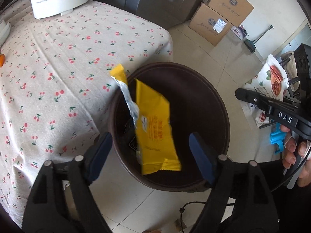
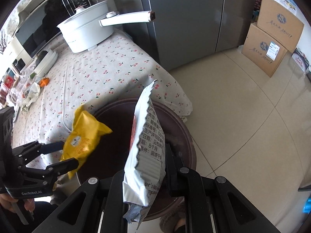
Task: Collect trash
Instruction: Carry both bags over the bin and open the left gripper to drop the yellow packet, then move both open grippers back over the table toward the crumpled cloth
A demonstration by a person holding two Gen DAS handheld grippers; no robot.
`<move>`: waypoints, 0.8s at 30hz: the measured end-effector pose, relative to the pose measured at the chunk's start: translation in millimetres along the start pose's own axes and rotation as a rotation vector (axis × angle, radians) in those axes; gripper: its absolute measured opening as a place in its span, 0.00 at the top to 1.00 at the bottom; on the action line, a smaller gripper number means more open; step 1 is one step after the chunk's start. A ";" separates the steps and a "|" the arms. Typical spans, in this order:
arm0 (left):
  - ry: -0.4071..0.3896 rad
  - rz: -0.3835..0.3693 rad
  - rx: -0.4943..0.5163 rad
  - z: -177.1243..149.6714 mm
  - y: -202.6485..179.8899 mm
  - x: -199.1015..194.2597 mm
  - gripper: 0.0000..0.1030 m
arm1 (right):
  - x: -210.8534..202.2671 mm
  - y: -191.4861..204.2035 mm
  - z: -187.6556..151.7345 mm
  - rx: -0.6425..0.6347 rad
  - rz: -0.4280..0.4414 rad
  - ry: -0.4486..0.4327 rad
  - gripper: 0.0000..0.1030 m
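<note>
A yellow snack wrapper (image 1: 153, 124) hangs in the air over the dark brown round bin (image 1: 204, 89), clear of my left gripper (image 1: 150, 155), whose blue-padded jaws stand wide open on either side of it. In the right wrist view the same yellow wrapper (image 2: 85, 136) is just beyond the open left gripper (image 2: 60, 155), over the bin's rim (image 2: 186, 136). My right gripper (image 2: 144, 174) is shut on a white nut-snack bag (image 2: 147, 151) and holds it upright above the bin. That bag also shows in the left wrist view (image 1: 272, 81).
The bin stands on the tiled floor against a table with a cherry-print cloth (image 2: 101, 73). On the table are a white pot (image 2: 85, 33), a microwave (image 2: 44, 19) and clutter at the far left (image 2: 29, 91). Cardboard boxes (image 2: 272, 38) and a fridge (image 2: 184, 19) stand behind.
</note>
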State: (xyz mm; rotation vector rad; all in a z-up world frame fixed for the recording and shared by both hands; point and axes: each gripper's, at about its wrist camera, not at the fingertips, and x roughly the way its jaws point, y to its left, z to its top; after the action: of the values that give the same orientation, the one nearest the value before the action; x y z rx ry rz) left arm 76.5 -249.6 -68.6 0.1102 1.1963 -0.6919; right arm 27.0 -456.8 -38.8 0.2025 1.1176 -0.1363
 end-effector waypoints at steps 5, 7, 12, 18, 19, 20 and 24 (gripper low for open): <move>-0.028 0.066 0.004 -1.0 7.3 -9.8 0.18 | 1.8 4.7 0.4 -0.013 0.004 0.003 0.85; -0.033 0.086 0.003 -1.9 10.8 -12.9 0.18 | 3.3 6.8 0.1 -0.016 0.003 0.009 0.85; -0.053 0.124 -0.018 -2.3 21.3 -19.7 0.16 | 4.1 11.9 1.5 -0.015 -0.003 0.016 0.83; -0.080 0.154 -0.058 -1.4 37.3 -30.0 0.13 | 1.6 20.3 5.4 -0.024 -0.023 -0.004 0.36; -0.084 0.156 -0.065 -1.3 39.9 -31.5 0.13 | 1.5 22.3 5.9 -0.028 -0.025 -0.007 0.36; -0.087 0.159 -0.071 -1.2 42.4 -33.1 0.13 | 1.8 24.3 6.3 -0.032 -0.025 -0.007 0.36; -0.100 0.172 -0.094 -3.3 51.7 -40.5 0.13 | 4.3 32.7 9.0 -0.038 -0.015 0.000 0.36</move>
State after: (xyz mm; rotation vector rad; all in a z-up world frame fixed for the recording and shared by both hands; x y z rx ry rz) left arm 94.5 -189.7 -48.3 0.0978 1.1072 -0.4840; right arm 43.5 -427.0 -35.9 0.1606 1.1214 -0.1287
